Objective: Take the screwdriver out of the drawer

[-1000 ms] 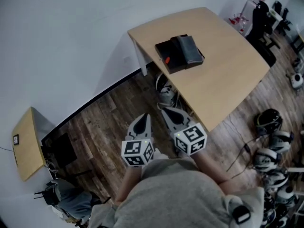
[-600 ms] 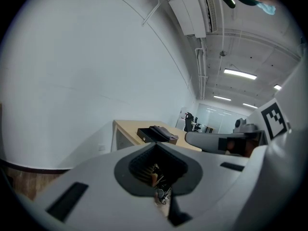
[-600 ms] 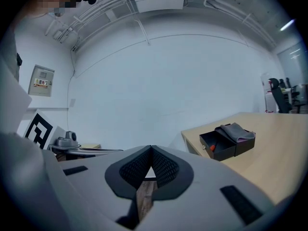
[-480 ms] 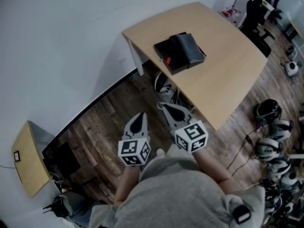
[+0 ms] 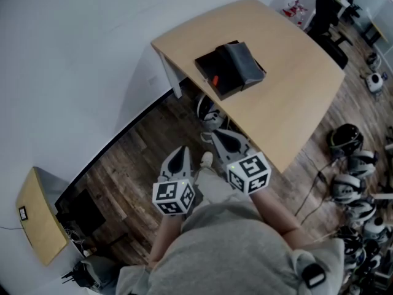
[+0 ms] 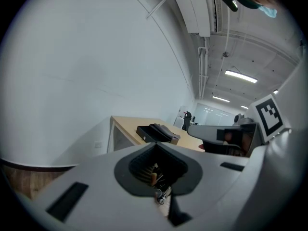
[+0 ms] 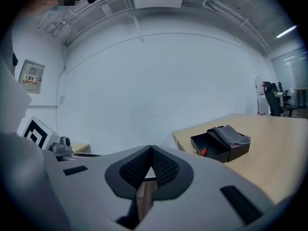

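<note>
Two grippers are held low in the head view, over the wooden floor (image 5: 135, 158) and short of the near edge of a light wooden table (image 5: 295, 97). The left gripper (image 5: 182, 150) is seen at lower centre and the right gripper (image 5: 216, 137) just beside it to the right; both are pointed toward the upper part of the frame. In the left gripper view the jaws are seen pressed together at their tips, with nothing gripped between them. In the right gripper view the jaws are likewise clenched on nothing, and only floor is seen through the hollow behind the tips.

A black drawer (image 5: 212, 71) is seen on the table in the upper centre of the head view, pulled open from its box. The screwdriver (image 5: 215, 79) lies inside it; only its orange handle can be made out. A grey cloth (image 5: 245, 63) is laid over the box just to the right of the open drawer. Both grippers are well apart from the drawer. Several rounded headsets (image 5: 347, 146) are scattered on the floor at the right edge.
</note>
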Demonstrator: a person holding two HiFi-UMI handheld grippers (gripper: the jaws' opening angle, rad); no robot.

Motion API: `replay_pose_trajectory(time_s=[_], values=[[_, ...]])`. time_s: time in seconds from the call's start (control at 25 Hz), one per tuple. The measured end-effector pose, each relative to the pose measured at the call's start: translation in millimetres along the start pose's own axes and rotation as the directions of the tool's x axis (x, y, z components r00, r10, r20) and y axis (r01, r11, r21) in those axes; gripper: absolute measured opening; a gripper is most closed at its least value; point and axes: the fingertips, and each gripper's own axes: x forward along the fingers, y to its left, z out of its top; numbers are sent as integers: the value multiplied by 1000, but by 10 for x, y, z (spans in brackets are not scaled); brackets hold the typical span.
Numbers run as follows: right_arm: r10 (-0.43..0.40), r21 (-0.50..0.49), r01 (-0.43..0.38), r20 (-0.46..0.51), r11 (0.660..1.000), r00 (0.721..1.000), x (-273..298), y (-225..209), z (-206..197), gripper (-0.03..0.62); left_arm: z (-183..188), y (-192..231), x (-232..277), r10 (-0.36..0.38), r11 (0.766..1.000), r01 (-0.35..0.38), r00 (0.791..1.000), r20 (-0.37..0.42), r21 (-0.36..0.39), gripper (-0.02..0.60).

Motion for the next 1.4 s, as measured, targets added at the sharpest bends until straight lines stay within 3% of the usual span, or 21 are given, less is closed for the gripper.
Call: replay_pose_trajectory(time_s=[0.32, 0.76, 1.12, 1.4], values=[[-47, 6, 47, 7, 999, 999, 610, -536, 227, 0, 344, 296, 636, -9, 1000, 9, 1000, 0, 18, 0], [-138, 14, 139, -66, 990, 988, 1297, -1258, 397, 0, 840, 604, 1515, -29, 999, 30, 999, -23, 17, 0], [-252, 32, 262, -186, 965, 950, 1705, -1928, 238, 0, 1049, 706, 2138, -73, 997, 75, 996, -57, 33, 0], [-282, 50, 309, -290, 950, 914, 2021, -2348, 24, 0, 1060, 750, 2494, -96, 995, 99, 991, -88, 25, 0]])
